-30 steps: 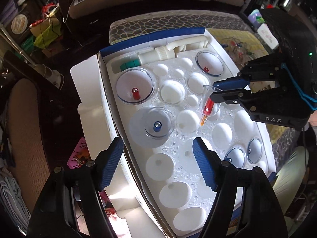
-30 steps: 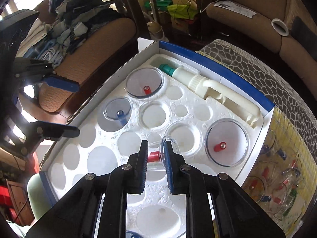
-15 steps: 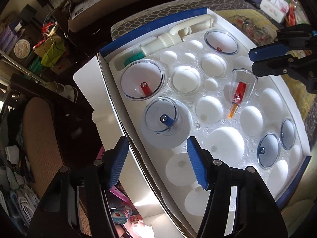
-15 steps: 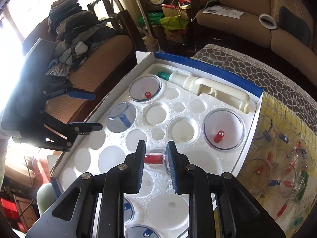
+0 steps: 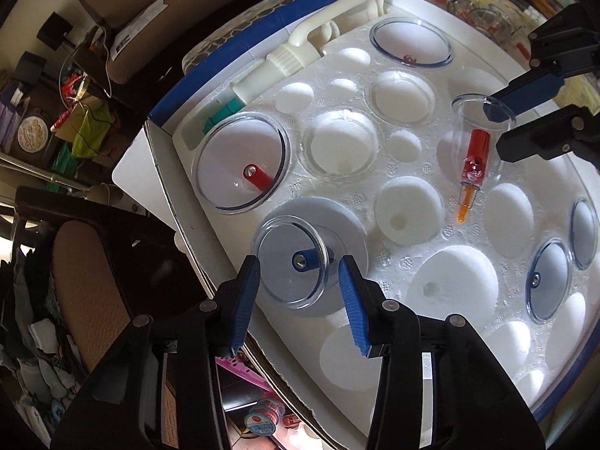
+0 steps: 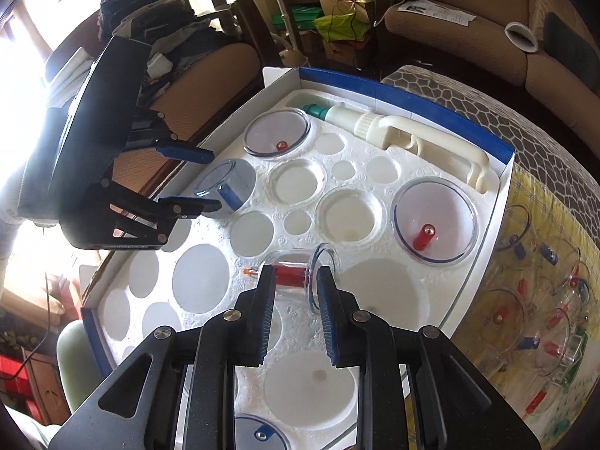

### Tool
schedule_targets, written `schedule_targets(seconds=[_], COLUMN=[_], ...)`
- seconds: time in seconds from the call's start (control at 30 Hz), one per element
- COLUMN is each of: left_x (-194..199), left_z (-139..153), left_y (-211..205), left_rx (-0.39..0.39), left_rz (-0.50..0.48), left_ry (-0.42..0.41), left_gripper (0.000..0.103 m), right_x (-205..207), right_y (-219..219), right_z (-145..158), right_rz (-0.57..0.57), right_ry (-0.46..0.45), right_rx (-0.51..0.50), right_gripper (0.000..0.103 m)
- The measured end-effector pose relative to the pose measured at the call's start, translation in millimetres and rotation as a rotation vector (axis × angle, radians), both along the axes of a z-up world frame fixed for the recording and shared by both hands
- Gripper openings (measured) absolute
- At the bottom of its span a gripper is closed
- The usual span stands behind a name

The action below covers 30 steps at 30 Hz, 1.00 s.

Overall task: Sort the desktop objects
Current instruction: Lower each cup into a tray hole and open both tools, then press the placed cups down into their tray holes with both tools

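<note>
While my left claw is pointing steeply down over the near edge of the foam tray, its blue pads are flanking the blue-valved cup. Those jaws have just been closing, with the cup between them. A sliver of gap is showing at the right pad, so they are standing apart rather than pressing. That cup is leaning tilted in a wide round well at the tray's left side, mouth turned up towards my camera. My right claw is hanging over the small red-valved cup, which is lying on its side on the foam near the middle of the tray, orange tip pointing away from its flared rim. The right pads are sitting narrowly apart on either side of the cup's rim end, and I cannot tell whether they are pinching it or only overlapping it in view. Past it, a large red-valved cup is sitting mouth-up in its well, and a second large one is seated in the far right corner. Along the far side, the cream hand pump is lying in its long slot against the blue-edged box. Loose clear cups are lying on the yellow cloth beside the box.
</note>
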<state>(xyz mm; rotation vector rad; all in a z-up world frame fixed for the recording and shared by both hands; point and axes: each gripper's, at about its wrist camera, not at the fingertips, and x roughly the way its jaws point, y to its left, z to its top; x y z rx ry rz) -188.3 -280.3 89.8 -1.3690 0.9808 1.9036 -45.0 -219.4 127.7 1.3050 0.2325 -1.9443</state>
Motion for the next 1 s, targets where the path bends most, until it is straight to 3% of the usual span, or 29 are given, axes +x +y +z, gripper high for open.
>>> schedule_targets(seconds=[0.1,0.2,0.4,0.43,0.47,0.5,0.77,0.9,1.0], left_x=[-5.8,-9.0,-5.0,-3.8,-2.0,-2.2,-4.9,-5.2,-7.5], left_z=[0.3,0.8,4.9,5.8,7.8,9.4,5.7,0.2,7.3], left_y=[1.4,2.7,2.1,2.5,2.7,2.6,1.2,-1.0,-5.8], left_rx=[0.052,0.081,0.089,0.09,0.098,0.098,0.105,0.122,0.157], left_rz=[0.022,0.041,0.064,0.064,0.063,0.074,0.078,0.091,0.104], left_ry=[-0.057,-0.068,-0.045,-0.04,-0.034,-0.029,-0.06,-0.072,-0.083], left_gripper=[0.023,0.023,0.021,0.019,0.009,0.007,0.006,0.007,0.006], right_x=[1.5,6.4,16.1,15.2,14.8,15.2,17.7,19.6,11.2], right_y=[-0.5,-2.8,-20.7,-22.9,-25.5,-28.9,-69.1,-76.1,-57.3], right_z=[3.4,10.6,21.9,21.4,20.1,18.4,0.4,1.2,19.8], right_rz=[0.02,0.044,0.1,0.107,0.116,0.131,0.216,0.221,0.151], right_ry=[-0.013,0.003,0.154,0.157,0.159,0.159,0.126,0.124,0.113], right_rx=[-0.033,-0.021,0.195,0.227,0.258,0.29,0.422,0.403,0.301], right_gripper=[0.013,0.01,0.005,0.005,0.005,0.005,0.007,0.011,0.018])
